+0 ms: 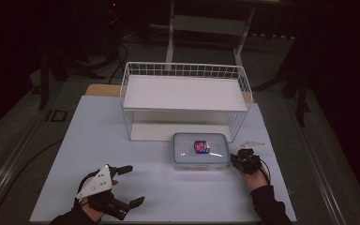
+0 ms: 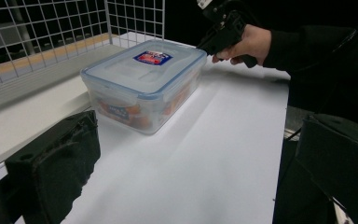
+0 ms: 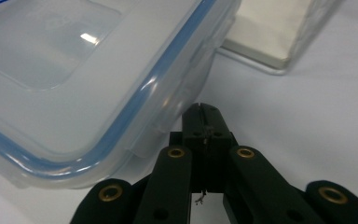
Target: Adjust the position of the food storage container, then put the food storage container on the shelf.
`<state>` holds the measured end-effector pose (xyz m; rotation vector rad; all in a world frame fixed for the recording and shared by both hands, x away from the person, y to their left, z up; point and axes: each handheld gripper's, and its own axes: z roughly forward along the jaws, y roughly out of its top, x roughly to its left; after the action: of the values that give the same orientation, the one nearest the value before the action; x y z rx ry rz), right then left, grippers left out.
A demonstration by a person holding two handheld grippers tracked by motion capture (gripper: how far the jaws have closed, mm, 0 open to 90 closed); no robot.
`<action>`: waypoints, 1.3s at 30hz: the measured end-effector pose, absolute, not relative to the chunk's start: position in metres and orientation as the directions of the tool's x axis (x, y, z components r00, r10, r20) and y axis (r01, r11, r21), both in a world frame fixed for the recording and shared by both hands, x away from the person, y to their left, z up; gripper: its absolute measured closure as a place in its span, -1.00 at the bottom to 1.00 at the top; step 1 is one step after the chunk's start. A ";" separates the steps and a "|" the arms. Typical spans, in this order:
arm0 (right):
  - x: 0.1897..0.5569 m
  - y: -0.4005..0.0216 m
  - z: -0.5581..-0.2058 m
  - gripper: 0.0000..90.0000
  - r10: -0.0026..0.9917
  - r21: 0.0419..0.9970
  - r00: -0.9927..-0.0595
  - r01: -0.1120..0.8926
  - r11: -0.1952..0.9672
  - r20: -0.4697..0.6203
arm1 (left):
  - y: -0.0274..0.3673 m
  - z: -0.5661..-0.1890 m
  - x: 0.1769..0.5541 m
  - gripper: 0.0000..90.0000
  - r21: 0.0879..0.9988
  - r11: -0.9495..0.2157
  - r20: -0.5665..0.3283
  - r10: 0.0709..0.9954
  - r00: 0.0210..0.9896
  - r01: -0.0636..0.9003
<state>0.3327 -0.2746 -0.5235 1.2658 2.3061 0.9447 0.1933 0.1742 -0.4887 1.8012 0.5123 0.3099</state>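
A clear plastic food box [image 1: 200, 151] with a blue-sealed lid and a red-and-blue label sits on the white table, just in front of the wire basket. Orange contents show through the side of the box [image 2: 144, 84]. My right gripper [image 1: 235, 161] is at the box's right end. Its jaws are shut with nothing between them, and the tip [image 3: 201, 111] is right beside the lid's side clip on the box [image 3: 74, 70]. My left gripper [image 1: 135, 184] rests near the table's front left, open and empty, a good way from the box. The right gripper [image 2: 220, 31] also appears in the left gripper view, held in a hand.
A white wire basket [image 1: 185, 93] with a white floor stands behind the box, its front left open. The white table [image 1: 112, 140] has free room to the left of and in front of the box. Beyond the table the floor is dark, with stands and cables.
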 end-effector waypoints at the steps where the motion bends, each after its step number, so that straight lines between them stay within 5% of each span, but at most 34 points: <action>1: 0.333 -0.272 -0.525 1.00 0.837 0.691 -0.547 0.611 0.387 0.014 | 0.174 -0.489 0.194 -1.00 0.957 -0.226 -0.050 0.493 0.869 0.184; 24: 0.334 -0.234 -0.525 0.95 0.800 0.688 -0.600 0.586 0.427 0.015 | 0.174 -0.490 0.194 -1.00 0.954 -0.229 -0.056 0.496 0.866 0.193; 33: 0.316 -0.254 -0.507 0.39 0.803 0.742 -0.593 0.561 0.366 0.052 | 0.174 -0.489 0.194 -1.00 0.954 -0.224 -0.062 0.502 0.863 0.198; 36: 0.295 -0.263 -0.489 -0.13 0.783 0.805 -0.618 0.499 0.322 0.070 | 0.173 -0.484 0.197 -1.00 0.956 -0.209 -0.073 0.509 0.858 0.205; 39: 0.288 -0.265 -0.482 -0.33 0.771 0.825 -0.631 0.479 0.301 0.085 | 0.171 -0.477 0.200 -1.00 0.957 -0.209 -0.069 0.513 0.855 0.202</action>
<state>0.2880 -0.2651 -0.4820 1.1274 2.2468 1.2500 0.1996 0.1712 -0.4767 1.7874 0.5448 0.3110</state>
